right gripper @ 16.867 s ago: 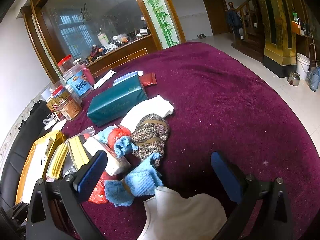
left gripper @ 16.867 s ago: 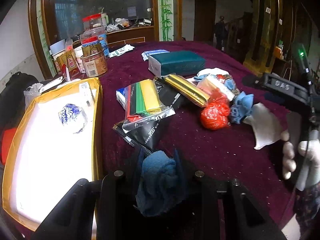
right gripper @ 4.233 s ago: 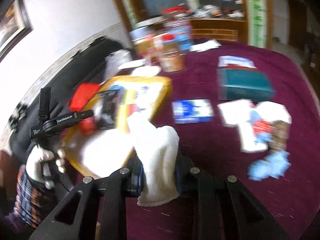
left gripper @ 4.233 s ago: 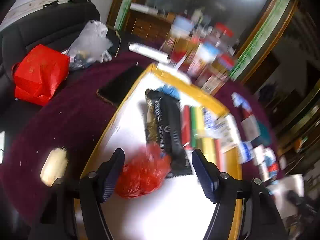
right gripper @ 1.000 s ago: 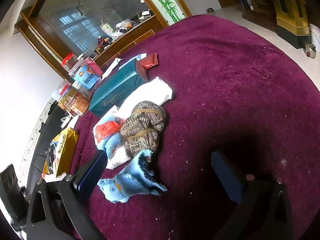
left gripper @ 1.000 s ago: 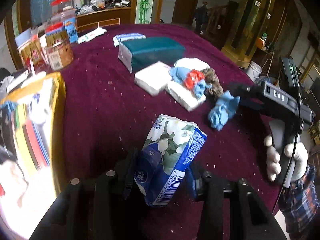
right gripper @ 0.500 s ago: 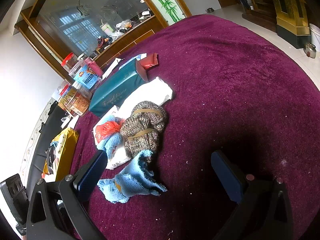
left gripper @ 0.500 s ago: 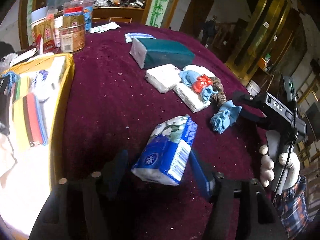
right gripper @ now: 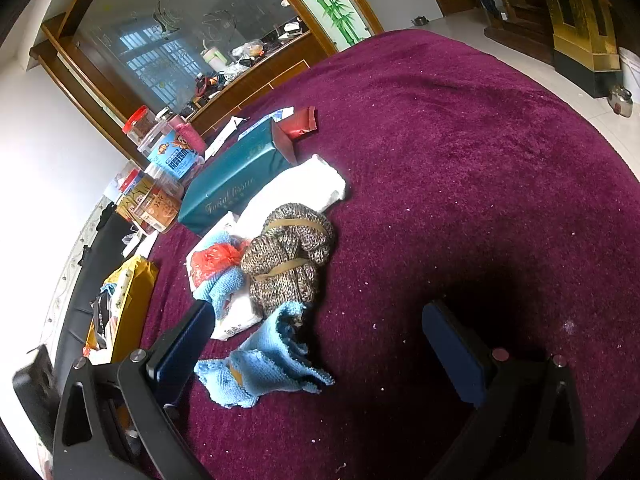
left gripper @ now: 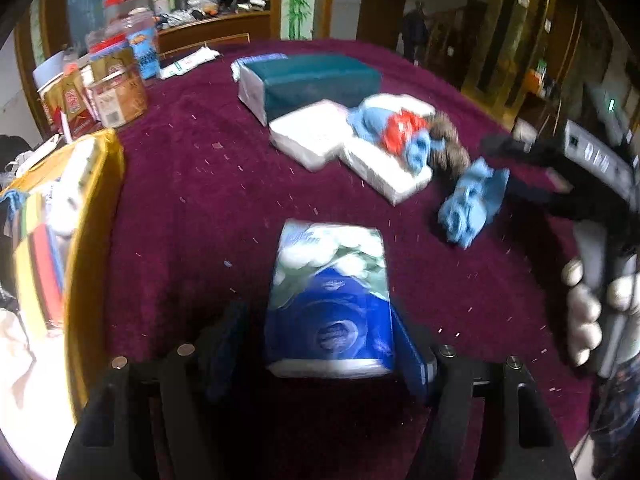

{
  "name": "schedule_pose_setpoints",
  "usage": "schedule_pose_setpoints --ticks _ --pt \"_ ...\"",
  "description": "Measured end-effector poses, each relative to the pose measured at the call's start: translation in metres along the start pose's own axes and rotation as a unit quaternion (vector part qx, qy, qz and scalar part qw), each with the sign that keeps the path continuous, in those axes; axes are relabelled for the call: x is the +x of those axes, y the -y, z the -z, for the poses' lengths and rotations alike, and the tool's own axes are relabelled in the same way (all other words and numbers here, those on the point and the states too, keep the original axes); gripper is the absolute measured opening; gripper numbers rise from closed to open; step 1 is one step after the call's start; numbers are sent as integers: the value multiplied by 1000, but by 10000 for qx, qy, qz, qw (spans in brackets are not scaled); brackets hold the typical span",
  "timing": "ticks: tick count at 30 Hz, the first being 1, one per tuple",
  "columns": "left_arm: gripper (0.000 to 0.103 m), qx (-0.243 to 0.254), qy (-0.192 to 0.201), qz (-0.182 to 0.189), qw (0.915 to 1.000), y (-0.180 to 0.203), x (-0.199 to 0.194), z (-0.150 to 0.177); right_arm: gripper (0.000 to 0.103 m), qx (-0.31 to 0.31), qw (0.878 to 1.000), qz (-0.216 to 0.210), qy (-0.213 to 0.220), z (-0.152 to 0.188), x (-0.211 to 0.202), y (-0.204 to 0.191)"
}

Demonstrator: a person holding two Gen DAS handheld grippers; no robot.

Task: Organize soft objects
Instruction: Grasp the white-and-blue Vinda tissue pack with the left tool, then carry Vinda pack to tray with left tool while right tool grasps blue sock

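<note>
A blue-and-white floral tissue pack (left gripper: 328, 280) lies flat on the purple tablecloth between the fingers of my left gripper (left gripper: 320, 340). The jaws are opening, with a gap beside the pack on the left. A light blue cloth (right gripper: 264, 360) lies crumpled by the left finger of my right gripper (right gripper: 318, 312), which stands open over the cloth's far edge without touching it. Beyond the cloth sit a brown knit bundle (right gripper: 288, 256), a red bag (right gripper: 216, 258) and white tissue packs (left gripper: 312, 136). A gloved hand (left gripper: 584, 312) holds the right gripper.
A yellow-rimmed tray (left gripper: 92, 240) with coloured packets and cloths stands at the left. A teal facial tissue box (left gripper: 316, 80) lies at the back, and jars (left gripper: 116, 92) cluster at the far left. Bare purple cloth (right gripper: 480, 160) spreads to the right.
The left jaws have spread and the tissue pack, earlier tilted up in their grip, now lies flat on the table. The right gripper has not moved.
</note>
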State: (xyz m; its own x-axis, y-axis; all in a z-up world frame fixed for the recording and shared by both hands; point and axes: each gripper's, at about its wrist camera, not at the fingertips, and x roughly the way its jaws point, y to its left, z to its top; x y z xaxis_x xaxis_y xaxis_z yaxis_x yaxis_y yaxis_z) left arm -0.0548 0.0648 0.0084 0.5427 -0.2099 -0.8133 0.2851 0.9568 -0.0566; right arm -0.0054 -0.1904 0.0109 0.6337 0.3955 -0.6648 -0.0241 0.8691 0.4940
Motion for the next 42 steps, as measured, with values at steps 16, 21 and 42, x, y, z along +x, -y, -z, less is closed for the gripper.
schedule_pose_setpoints --ticks 16,21,42 --pt "55 -199 134 244 9994 -3 -17 12 103 -8 10000 4 6 -1 0 0" --pt "55 -704 666 738 9926 -19 -61 32 103 -34 10000 39 18 -2 0 -2" --pt "55 -1915 1596 580 9667 -126 -160 95 45 -1157 9849 1054 -741 30 23 -74"
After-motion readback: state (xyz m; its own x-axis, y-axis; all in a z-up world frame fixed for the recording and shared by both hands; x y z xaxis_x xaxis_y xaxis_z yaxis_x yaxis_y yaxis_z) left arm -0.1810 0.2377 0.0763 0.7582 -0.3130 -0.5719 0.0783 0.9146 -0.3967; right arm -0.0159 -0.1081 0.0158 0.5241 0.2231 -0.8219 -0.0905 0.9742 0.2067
